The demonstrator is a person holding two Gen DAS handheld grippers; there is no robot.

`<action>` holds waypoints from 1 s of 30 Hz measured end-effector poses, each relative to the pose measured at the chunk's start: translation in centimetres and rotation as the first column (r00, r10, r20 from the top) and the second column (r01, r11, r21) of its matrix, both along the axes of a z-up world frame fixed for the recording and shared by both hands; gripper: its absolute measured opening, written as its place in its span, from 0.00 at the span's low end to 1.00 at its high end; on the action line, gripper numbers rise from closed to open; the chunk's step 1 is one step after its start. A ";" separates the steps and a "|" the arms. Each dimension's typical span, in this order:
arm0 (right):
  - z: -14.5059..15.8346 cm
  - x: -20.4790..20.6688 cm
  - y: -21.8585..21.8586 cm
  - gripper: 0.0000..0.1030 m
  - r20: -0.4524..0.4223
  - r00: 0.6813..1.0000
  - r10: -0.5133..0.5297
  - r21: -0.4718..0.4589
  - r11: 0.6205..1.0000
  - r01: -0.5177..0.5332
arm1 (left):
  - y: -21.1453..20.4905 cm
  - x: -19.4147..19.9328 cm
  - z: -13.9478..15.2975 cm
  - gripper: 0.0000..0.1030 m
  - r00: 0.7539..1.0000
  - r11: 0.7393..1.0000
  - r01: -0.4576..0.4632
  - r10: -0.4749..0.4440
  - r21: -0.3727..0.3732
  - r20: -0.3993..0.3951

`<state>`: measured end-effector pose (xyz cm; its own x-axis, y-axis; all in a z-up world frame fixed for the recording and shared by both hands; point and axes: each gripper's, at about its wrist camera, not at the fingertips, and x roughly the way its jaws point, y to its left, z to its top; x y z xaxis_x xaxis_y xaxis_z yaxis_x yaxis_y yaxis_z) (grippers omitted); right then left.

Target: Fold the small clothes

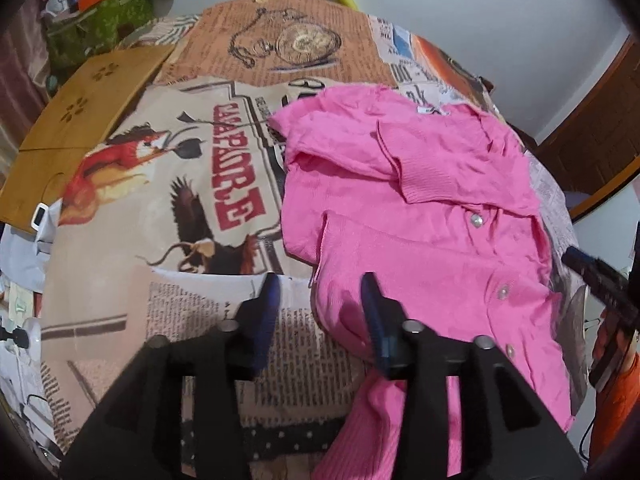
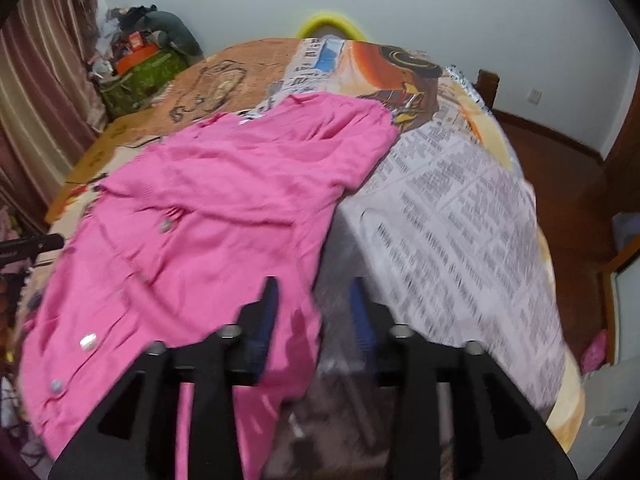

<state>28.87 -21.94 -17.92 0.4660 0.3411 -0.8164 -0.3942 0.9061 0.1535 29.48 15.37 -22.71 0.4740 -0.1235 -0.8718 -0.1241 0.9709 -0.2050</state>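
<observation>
The pink buttoned cardigan [image 1: 420,216] is lying flat on the newspaper-print bedspread [image 1: 168,184], its long axis running from the collar at 12 o'clock down to the hem at 6 o'clock, with one sleeve [image 1: 424,168] already lying folded across the chest. The left gripper [image 1: 320,300] is hovering with its jaws spread and holding nothing, straddling the cardigan's left side edge, which is sitting at about 1 o'clock from its tips. The right gripper [image 2: 314,300] is likewise spread and empty, straddling the opposite side edge, the cloth [image 2: 224,208] lying toward 10 o'clock. Both are roughly equally near. Bare bedspread is stretching toward 9 o'clock in the left view and 2 o'clock in the right, giving room; the bed's near edge seems close below the hem.
</observation>
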 end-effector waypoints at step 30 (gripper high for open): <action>-1.0 -2.7 1.3 0.04 -0.029 0.998 0.063 0.157 0.986 -0.058 | -2.4 3.0 -3.0 0.06 0.996 0.996 0.088 -0.088 -0.013 -0.029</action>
<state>26.15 -20.66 -18.96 0.4134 0.4926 -0.7657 -0.4400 0.8444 0.3057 32.47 12.98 -25.66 0.4350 -0.1739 -0.8835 -0.0444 0.9758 -0.2139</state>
